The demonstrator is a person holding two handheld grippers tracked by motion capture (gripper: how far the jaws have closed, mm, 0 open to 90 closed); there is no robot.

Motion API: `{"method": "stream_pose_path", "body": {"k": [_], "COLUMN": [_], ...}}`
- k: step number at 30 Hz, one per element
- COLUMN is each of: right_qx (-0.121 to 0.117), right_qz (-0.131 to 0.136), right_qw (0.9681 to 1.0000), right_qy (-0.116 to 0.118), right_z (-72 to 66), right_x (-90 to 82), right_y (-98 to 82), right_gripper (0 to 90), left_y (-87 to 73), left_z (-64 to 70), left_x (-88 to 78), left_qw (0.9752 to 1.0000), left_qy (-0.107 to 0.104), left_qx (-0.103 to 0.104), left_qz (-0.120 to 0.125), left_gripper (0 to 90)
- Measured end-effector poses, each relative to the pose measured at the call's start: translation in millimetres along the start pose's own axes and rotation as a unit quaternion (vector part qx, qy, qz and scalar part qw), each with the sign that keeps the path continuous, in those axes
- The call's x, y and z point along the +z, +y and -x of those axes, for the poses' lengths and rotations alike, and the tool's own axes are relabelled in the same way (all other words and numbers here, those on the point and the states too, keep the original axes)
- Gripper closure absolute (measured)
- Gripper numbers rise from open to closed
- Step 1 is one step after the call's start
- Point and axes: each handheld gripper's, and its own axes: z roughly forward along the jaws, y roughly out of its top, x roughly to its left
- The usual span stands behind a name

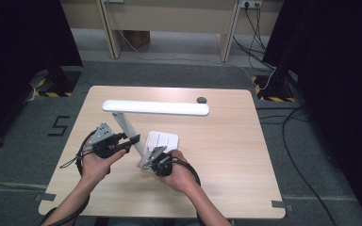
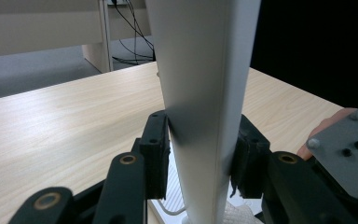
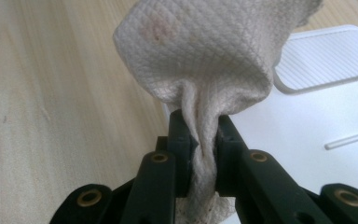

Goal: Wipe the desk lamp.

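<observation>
High view is looking down on a pale wooden surface point(image 1: 226, 155) where a white desk lamp point(image 1: 155, 108) is standing, its long flat head lying level above a slanted stem point(image 1: 125, 125) that is running down to a white square base point(image 1: 166, 140). The person's left hand point(image 1: 95, 165) is holding the left gripper point(image 1: 131, 143) against the lower stem, and the right hand point(image 1: 179, 175) is holding the right gripper point(image 1: 147, 162) at the near edge of the base, just beside the foot of the stem. A small dark round object point(image 1: 201, 100) is lying near the far edge of the surface.

Left gripper view is showing the left gripper point(image 2: 200, 154) closing its two black jaws on the white stem point(image 2: 200, 84), one pad pressing each side of it. A corner of the base and a bit of cloth are showing below, and the grey plate of the other gripper point(image 2: 347, 144) is sitting at the right.

Right gripper view is showing the right gripper point(image 3: 200, 140) pinching a crumpled off-white quilted cloth point(image 3: 205, 51), the jaws nearly together with the fabric bunching out above them. Behind the cloth, the white base point(image 3: 307, 126) with its ribbed panel point(image 3: 326, 58) is resting on the surface.
</observation>
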Motion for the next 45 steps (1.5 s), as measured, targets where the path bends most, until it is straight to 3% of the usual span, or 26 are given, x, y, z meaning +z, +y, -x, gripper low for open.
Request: {"method": "stream_pose_path", "body": {"k": [6, 8, 10, 11, 13, 24, 28, 30, 32, 33, 34, 35, 36, 37, 41, 45], "right_qx": [0.015, 0.009, 0.020, 0.006, 0.022, 0.031, 0.041, 0.059, 0.056, 0.061, 0.095, 0.078, 0.076, 0.090, 0.084, 0.075], "right_qz": [-0.012, -0.015, -0.020, -0.017, -0.024, -0.037, -0.048, -0.057, -0.055, -0.052, -0.046, -0.035, -0.024, -0.016, 0.004, 0.003], "right_qw": [0.9998, 0.9998, 0.9995, 0.9998, 0.9994, 0.9985, 0.9971, 0.9955, 0.9951, 0.9949, 0.9921, 0.9941, 0.9946, 0.9938, 0.9945, 0.9960], "right_qy": [-0.004, -0.010, -0.009, -0.010, -0.013, -0.025, -0.043, -0.048, -0.059, -0.061, -0.068, -0.067, -0.066, -0.063, -0.063, -0.048], "right_z": [5.2, 7.0, 6.2, 8.6, 7.3, 18.2, 22.5, 23.5, 27.0, 28.2, 25.6, 29.2, 30.5, 30.0, 31.7, 32.1], "right_x": [-4.7, -6.7, -8.5, -8.5, -10.6, -19.3, -23.4, -25.6, -28.0, -29.2, -31.3, -31.3, -31.5, -31.7, -25.4, -10.5], "right_y": [-7.0, -9.1, -11.5, -12.3, -14.5, -28.3, -33.1, -35.7, -36.6, -35.9, -33.3, -31.5, -28.3, -23.0, -3.5, 14.3], "right_gripper": [81.5, 81.5, 81.5, 81.5, 81.5, 81.5, 81.5, 81.4, 81.4, 81.4, 81.4, 81.4, 81.4, 81.4, 81.4, 81.3], "left_y": [0.4, 0.4, 0.3, 0.3, 0.2, -0.4, -0.7, -0.8, -1.2, -1.5, -1.6, -1.9, -2.2, -2.3, -2.6, -2.8], "left_z": [0.9, 1.1, 0.9, 1.1, 1.4, 1.8, 1.8, 2.0, 2.6, 2.9, 2.9, 2.9, 3.0, 3.0, 3.2, 3.0], "left_x": [0.0, -0.1, -0.2, -0.2, 0.1, 0.0, -0.4, -0.4, -0.1, -0.1, -0.2, -0.3, -0.4, -0.4, -0.8, -1.0], "left_qw": [1.0000, 1.0000, 1.0000, 1.0000, 1.0000, 1.0000, 1.0000, 1.0000, 0.9999, 0.9999, 0.9999, 0.9999, 0.9999, 0.9999, 0.9999, 0.9999], "left_qy": [0.003, 0.005, 0.004, 0.005, 0.006, 0.008, 0.008, 0.009, 0.010, 0.011, 0.011, 0.011, 0.011, 0.011, 0.011, 0.010], "left_qx": [0.004, 0.005, 0.004, 0.005, 0.005, 0.005, 0.006, 0.005, 0.006, 0.005, 0.005, 0.005, 0.004, 0.004, 0.005, 0.005], "left_qz": [-0.004, -0.004, -0.004, -0.004, -0.003, -0.001, -0.001, -0.001, 0.001, 0.001, 0.001, 0.001, 0.001, 0.000, -0.001, -0.002], "left_gripper": [62.4, 62.4, 62.3, 62.3, 62.3, 62.3, 62.2, 62.1, 62.0, 62.0, 61.9, 61.9, 61.8, 61.8, 61.6, 61.4]}}
